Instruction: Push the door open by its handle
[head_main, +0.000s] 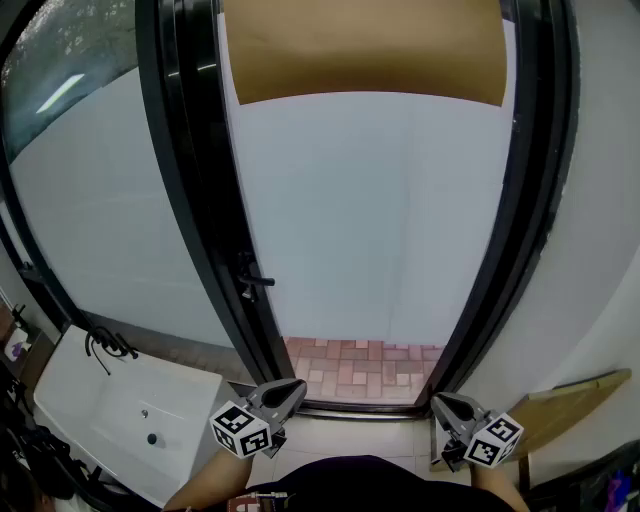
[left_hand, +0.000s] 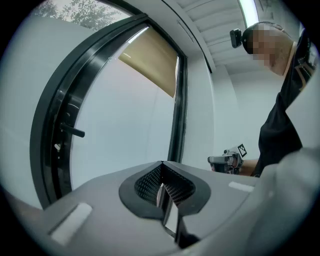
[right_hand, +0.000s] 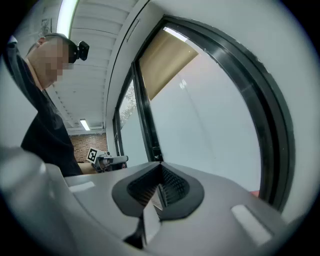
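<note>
Head view: my left gripper (head_main: 287, 390) and right gripper (head_main: 446, 403) sit bottom centre, jaws together, empty; handle (head_main: 254, 280) centre-left, untouched.

Left gripper (head_main: 295, 387), right gripper (head_main: 439, 401): level, jaws apparently together.

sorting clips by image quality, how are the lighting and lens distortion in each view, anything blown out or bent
Head view: fisheye bows the door frame into curves, and the door glass is evenly bright with no hard shadows. Left gripper view: dark round vignette, ceiling light blown out. Right gripper view: same vignette, strip light glaring, glass pale and featureless.
</note>
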